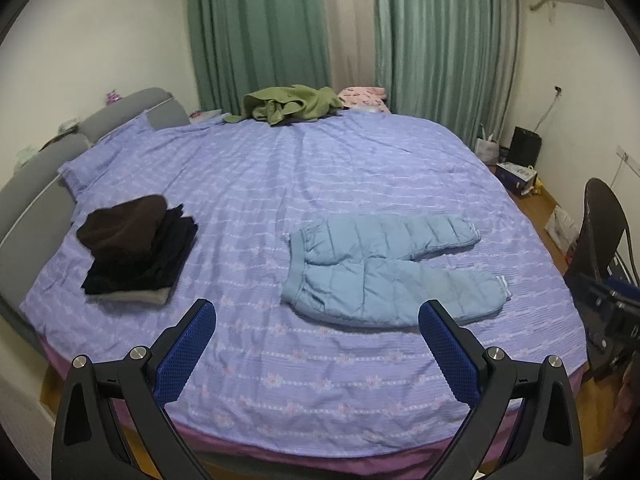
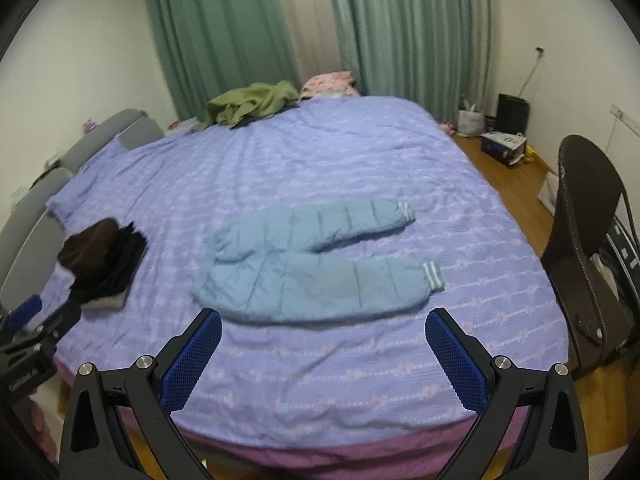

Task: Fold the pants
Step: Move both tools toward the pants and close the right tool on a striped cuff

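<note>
A pair of light blue quilted pants [image 1: 392,276] was seen spread flat on the bed [image 1: 320,168], which was covered with a lilac patterned sheet. In the left wrist view the pants lay at about 3 o'clock from the middle of the picture, waistband toward 9 o'clock and both legs stretched toward 3 o'clock, the striped cuffs at the far ends. The two legs were parted, touching only near the crotch. In the right wrist view the same pants [image 2: 316,272] were found near the centre, again unfolded.

The left gripper [image 1: 318,334] was held above the near edge of the bed, at 6 o'clock, its blue-padded jaws spread wide with nothing between them. The right gripper [image 2: 324,340] was likewise held with its jaws wide apart and nothing grasped, the pants lying just beyond its fingertips [image 2: 440,322]. No contact with the fabric was shown by either tool.

A stack of folded dark clothes [image 1: 136,248], topped by a brown piece, was set at 9 o'clock, well apart from the pants. An olive green garment [image 1: 288,106] was left crumpled at the far edge of the bed, at 12 o'clock, with a pink item [image 1: 362,98] just beside it. Green curtains [image 1: 256,28] were hung behind. A grey headboard [image 1: 36,192] was seen at 9 o'clock, and a dark chair [image 2: 588,240] was placed on the wooden floor at 3 o'clock.
</note>
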Demonstrator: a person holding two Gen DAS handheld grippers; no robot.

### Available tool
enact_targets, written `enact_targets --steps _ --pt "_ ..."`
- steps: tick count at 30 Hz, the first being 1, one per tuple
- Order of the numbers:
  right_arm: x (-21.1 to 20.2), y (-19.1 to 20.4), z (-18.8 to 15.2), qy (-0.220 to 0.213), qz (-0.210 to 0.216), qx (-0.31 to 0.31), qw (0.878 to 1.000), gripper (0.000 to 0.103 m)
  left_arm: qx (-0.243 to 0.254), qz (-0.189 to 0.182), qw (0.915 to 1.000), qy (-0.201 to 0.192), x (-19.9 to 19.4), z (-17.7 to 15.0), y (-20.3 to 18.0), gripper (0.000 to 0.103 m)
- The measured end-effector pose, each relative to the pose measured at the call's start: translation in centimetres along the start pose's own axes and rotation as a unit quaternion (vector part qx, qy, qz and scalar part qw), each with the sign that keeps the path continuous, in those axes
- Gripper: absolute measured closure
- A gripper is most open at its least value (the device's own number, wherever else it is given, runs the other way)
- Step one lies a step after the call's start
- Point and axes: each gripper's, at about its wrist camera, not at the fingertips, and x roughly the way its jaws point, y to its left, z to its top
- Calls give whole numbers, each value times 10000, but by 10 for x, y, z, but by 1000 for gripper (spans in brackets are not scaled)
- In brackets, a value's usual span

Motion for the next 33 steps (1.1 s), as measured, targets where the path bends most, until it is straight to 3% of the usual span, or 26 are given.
enact_targets --steps 12,20,29,31,33 --pt "68 -38 63 -439 -461 -141 9979 0 313 -253 9988 -270 90 68 -60 0" --pt "184 -103 109 -265 -363 -10 9990 0 498 -150 9985 -152 191 97 -123 0" --pt "324 -164 115 152 -194 471 9986 8 684 -316 9970 200 321 101 -185 0" --pt "350 -175 115 324 -180 592 9976 15 772 -376 9958 306 349 101 -199 0" --pt "376 -182 113 453 -153 718 9963 16 815 -399 9951 393 370 100 -208 0"
